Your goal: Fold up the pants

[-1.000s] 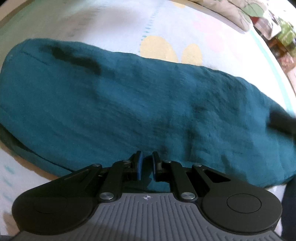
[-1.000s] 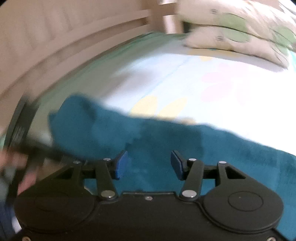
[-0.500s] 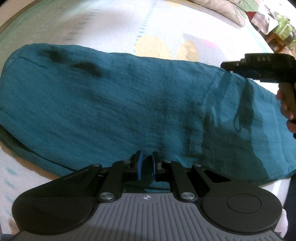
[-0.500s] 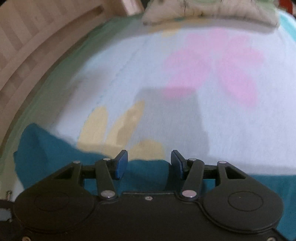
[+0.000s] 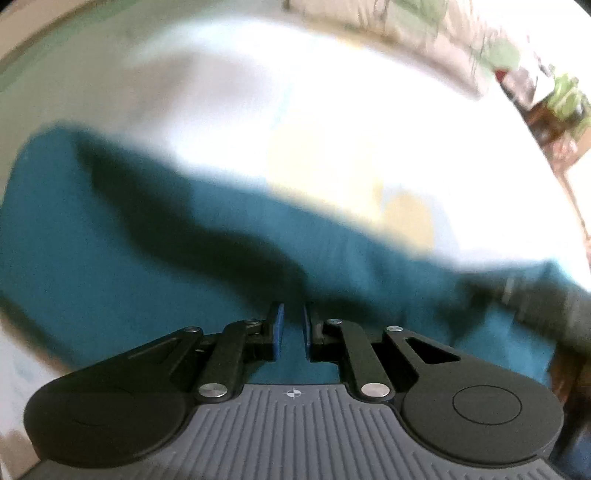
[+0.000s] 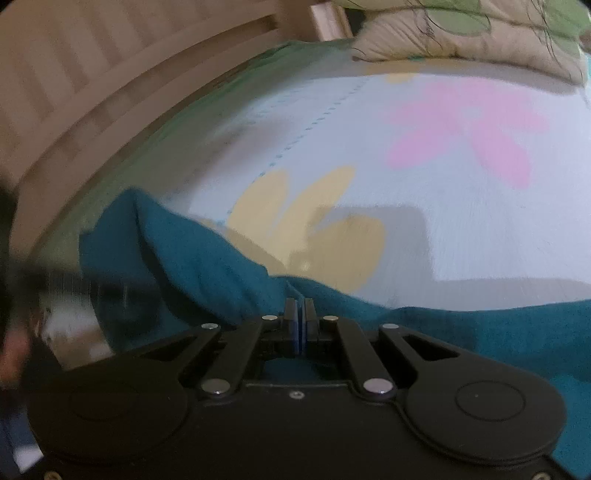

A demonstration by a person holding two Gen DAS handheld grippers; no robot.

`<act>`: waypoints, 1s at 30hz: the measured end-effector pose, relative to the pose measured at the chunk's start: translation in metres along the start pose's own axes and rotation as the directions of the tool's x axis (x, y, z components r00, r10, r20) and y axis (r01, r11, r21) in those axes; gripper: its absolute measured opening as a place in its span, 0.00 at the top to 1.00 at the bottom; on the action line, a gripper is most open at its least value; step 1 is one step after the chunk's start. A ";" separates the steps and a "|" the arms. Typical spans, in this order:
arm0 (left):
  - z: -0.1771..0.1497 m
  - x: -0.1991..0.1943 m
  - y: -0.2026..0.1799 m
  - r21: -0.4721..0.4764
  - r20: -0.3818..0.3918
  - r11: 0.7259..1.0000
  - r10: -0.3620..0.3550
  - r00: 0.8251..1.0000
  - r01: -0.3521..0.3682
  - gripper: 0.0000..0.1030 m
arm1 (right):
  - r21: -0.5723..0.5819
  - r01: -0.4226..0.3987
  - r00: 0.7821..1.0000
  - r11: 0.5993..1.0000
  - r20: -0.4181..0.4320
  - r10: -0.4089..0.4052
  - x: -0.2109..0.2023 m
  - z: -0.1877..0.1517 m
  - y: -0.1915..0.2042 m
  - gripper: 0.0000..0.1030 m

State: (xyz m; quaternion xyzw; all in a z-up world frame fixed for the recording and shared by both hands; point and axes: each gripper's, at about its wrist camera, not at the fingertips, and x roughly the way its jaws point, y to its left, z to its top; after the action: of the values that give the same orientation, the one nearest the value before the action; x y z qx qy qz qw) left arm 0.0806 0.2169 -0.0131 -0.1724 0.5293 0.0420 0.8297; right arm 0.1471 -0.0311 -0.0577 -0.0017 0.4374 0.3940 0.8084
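Teal woven-cotton pants [image 6: 207,266] lie flat on the bed, long axis running left-right across both views. Right gripper [image 6: 299,325]: jaws closed, pinching the far edge of the pants, with a raised ridge of cloth just left of the jaws. Left gripper [image 5: 291,328]: jaws nearly closed with a narrow gap, teal cloth visible between and under them; the view is motion-blurred, so can't tell if it actually has a grip. Far edge of the pants [image 5: 110,229] runs diagonally ahead of the left jaws. Beyond that edge: open pale-blue bedsheet with yellow and pink flower print [image 6: 480,184], nothing on it near the jaws. Wooden slatted bed rail [image 6: 110,92] bounds the left side. Cream pillow with green leaf print [image 6: 461,33] sits well ahead, at the far end.
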 end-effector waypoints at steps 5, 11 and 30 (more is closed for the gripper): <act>0.052 0.008 -0.013 -0.024 0.054 0.999 -0.027 0.998 0.028 0.89 | -0.094 0.033 0.999 0.995 -0.012 -0.034 -0.003 -0.021 0.015 0.92; 0.069 0.051 -0.011 -0.049 -0.044 0.998 0.022 0.999 -0.024 0.89 | -0.162 0.059 0.998 0.985 -0.022 -0.064 0.005 -0.031 0.024 0.92; -0.010 0.008 0.023 -0.073 0.018 0.997 -0.008 1.000 0.009 0.89 | -0.210 0.055 0.997 0.976 0.059 -0.044 -0.014 -0.011 0.039 0.78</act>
State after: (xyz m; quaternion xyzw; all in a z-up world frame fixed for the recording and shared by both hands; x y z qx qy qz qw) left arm 0.0693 0.2344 -0.0298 -0.2046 0.5193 0.0594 0.8276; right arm 0.1098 -0.0169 -0.0414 -0.0880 0.3710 0.4178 0.8246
